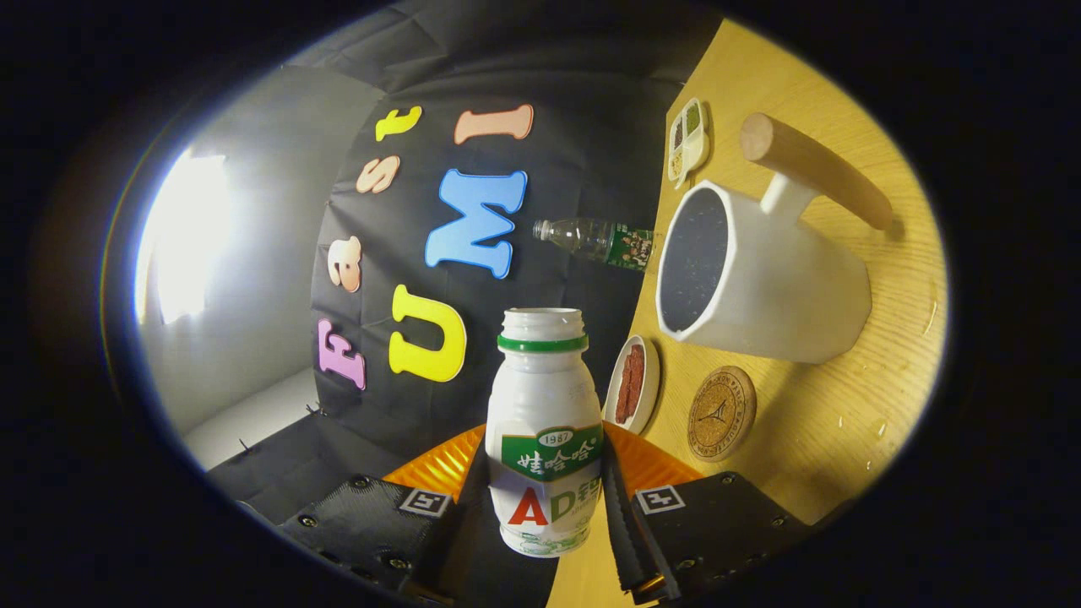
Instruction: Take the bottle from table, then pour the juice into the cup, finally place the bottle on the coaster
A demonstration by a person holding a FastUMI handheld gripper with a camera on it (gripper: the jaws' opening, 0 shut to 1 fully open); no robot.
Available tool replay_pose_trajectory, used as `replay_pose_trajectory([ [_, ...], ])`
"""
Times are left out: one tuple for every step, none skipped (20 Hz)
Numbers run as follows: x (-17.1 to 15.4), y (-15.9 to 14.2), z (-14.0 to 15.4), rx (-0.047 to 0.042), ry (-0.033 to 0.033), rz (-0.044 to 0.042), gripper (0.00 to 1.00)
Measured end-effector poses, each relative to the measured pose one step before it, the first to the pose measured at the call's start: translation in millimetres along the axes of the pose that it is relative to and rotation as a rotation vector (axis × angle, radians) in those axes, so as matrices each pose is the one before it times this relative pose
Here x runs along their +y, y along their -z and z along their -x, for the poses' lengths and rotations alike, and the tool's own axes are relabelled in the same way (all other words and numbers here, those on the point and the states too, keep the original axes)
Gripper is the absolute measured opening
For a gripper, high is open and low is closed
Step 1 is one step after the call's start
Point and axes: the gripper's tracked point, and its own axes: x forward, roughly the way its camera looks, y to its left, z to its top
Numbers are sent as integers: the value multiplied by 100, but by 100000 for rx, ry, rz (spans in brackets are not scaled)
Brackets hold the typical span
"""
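White plastic bottle (545,431), uncapped, sits pinched between the fingers (610,498) at lower centre, tilted sideways toward the cup (760,279) at right, so pouring seems underway, the coaster (720,413) below the cup likely next.

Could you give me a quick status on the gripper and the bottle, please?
Gripper shut on white bottle, cap off, view rolled toward pouring. Cup ahead, mouth facing the bottle. Coaster bare beside the cup. Nothing between bottle and cup.
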Motion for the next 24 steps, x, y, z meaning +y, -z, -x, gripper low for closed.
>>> replay_pose_trajectory([
  [148,44,46,-289,28,-1466,64],
  [-59,-81,-57,-304,-93,-1456,64],
  [15,32,148,-277,-282,-1748,65],
  [180,10,90,-560,-399,-2264,65],
  [110,-165,13,-693,-511,-2014,64],
  [49,42,52,-490,-351,-1866,65],
  [80,16,-35,-330,-392,-1351,65],
  [106,28,9,-246,-174,-982,64],
  [-5,-49,-82,-156,32,-612,65],
  [2,-70,-106,-318,201,-687,64],
  [-4,129,16,106,-193,-787,64],
  [17,77,155,51,-332,-940,65],
  [62,-107,15,-551,-365,-999,65],
  [26,-255,-47,-710,-460,-1370,64],
  [223,-15,169,-660,-565,-1597,65],
  [112,-144,-23,-536,-452,-1323,64],
  [60,-44,17,-261,-129,-749,64],
  [-16,77,-24,47,131,-107,64],
  [-18,118,-23,33,93,179,64],
  [-22,32,-61,-98,-10,-75,65],
  [11,-61,-61,-529,89,-531,65],
  [64,-168,3,-556,-354,-1110,65],
  [166,44,126,-265,-459,-1110,64],
  [75,70,-126,-370,-52,-931,64],
])
